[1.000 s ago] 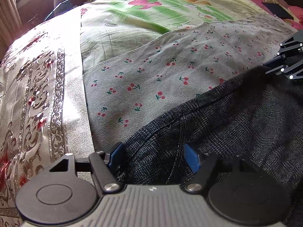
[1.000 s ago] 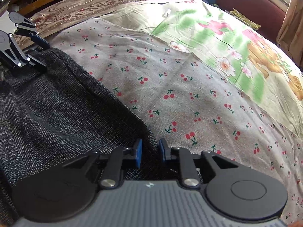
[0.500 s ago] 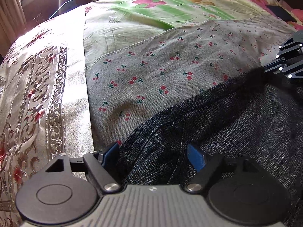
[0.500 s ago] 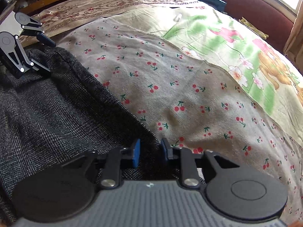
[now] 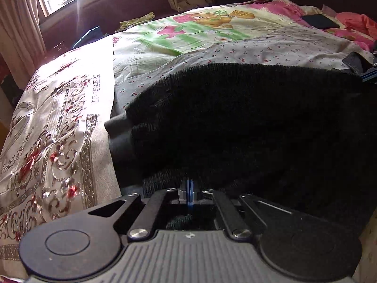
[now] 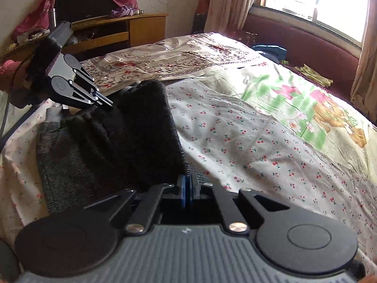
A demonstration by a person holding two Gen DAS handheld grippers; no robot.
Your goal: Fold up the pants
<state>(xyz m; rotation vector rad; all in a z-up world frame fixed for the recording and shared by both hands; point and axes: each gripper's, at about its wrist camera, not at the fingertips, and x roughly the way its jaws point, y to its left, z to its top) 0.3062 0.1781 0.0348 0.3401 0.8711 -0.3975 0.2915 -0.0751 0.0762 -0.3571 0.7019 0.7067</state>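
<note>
Two clamped grippers, left (image 5: 188, 189) and right (image 6: 187, 188), hold the pants (image 6: 132, 141) raised mid-fold; laying over is left

We see the pants (image 6: 122, 141) on the near part of the bed (image 6: 259, 141), lifted edge strung between left gripper (image 6: 103, 102) at far left and right gripper (image 6: 187, 188) in front. Window (image 6: 318, 2) behind the bed, wooden shelf (image 6: 122, 30) beyond its left side.

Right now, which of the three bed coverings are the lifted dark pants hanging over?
The white cherry-print sheet. The dark woven pants hang over it; the green cartoon sheet lies farther toward the window, and the gold floral brocade cover lies beyond.
</note>
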